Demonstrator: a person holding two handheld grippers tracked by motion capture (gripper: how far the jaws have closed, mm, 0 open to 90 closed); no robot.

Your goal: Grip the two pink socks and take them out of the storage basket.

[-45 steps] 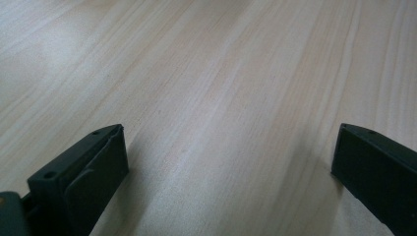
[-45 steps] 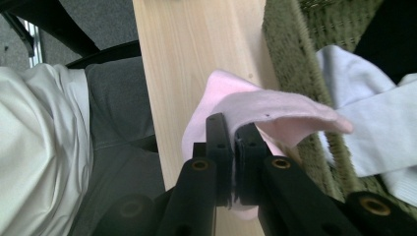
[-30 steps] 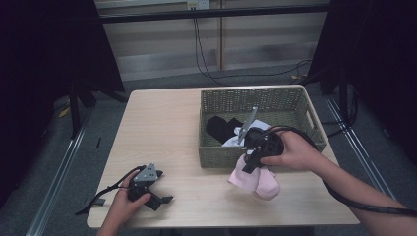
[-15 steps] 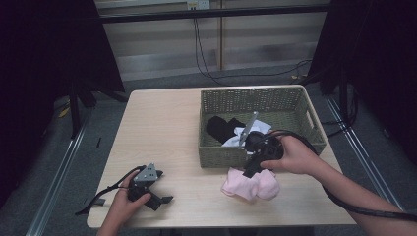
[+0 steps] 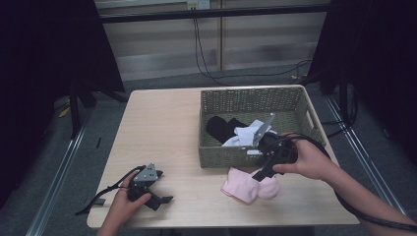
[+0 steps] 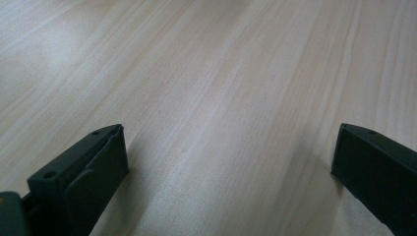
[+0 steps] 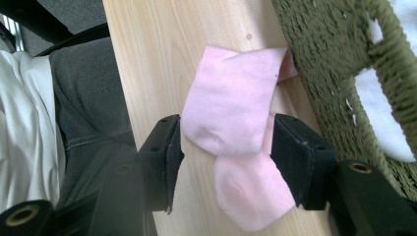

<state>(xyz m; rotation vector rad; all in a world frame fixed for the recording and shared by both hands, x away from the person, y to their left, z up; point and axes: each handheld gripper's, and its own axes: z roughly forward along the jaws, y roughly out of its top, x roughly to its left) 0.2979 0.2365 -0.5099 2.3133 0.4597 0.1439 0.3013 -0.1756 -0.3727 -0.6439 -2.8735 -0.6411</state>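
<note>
A pink sock (image 5: 247,187) (image 7: 231,113) lies folded on the wooden table (image 5: 162,132), just in front of the woven basket (image 5: 231,155) (image 7: 334,69). My right gripper (image 5: 259,175) (image 7: 227,132) points down over it. Its jaws have just been opening and stand on either side of the sock, which rests on the table between them. My left gripper (image 5: 160,195) (image 6: 231,142) lies at the table's front left, held by a hand, jaws wide open with bare wood between them.
The basket holds a black sock (image 5: 221,127) and white cloth (image 5: 246,135). In the right gripper view, the person's dark trousers (image 7: 88,98) lie past the table's front edge. A cable (image 5: 98,196) trails from the left gripper.
The right gripper came down and toward the table's front with the pink sock. Its jaws opened, and the sock now lies on the table. The left gripper stayed still.
</note>
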